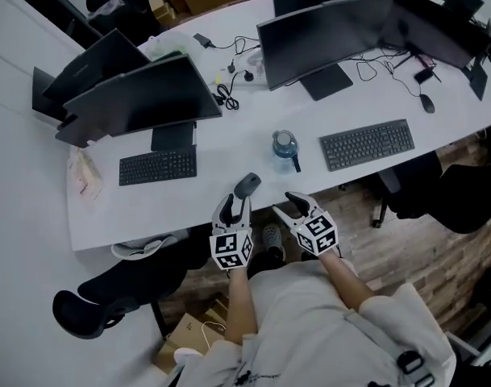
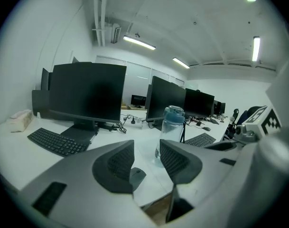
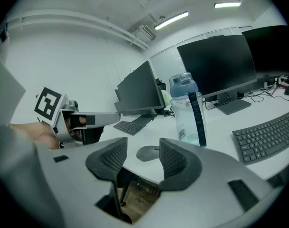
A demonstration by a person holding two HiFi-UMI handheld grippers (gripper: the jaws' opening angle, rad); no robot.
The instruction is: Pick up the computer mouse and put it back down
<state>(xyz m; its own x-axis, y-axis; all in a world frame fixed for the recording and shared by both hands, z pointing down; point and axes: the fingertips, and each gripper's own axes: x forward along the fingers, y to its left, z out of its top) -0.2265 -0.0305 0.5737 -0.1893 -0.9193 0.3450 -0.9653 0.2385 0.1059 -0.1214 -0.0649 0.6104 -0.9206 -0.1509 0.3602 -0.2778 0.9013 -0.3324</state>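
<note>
My left tool [image 1: 235, 206] and right tool [image 1: 292, 205] gape empty, the computer mouse [image 1: 247, 185] lying on the table [image 1: 229, 147] just ahead, so lifting and replacing remain.

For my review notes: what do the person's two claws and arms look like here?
Both the left claw and the right claw have light grey bodies with two curved jaws lined by dark ribbed pads. Each carries a cube with black-and-white square markers. No cables show. The person wears a pale short-sleeved top, leaving the forearms bare.
</note>
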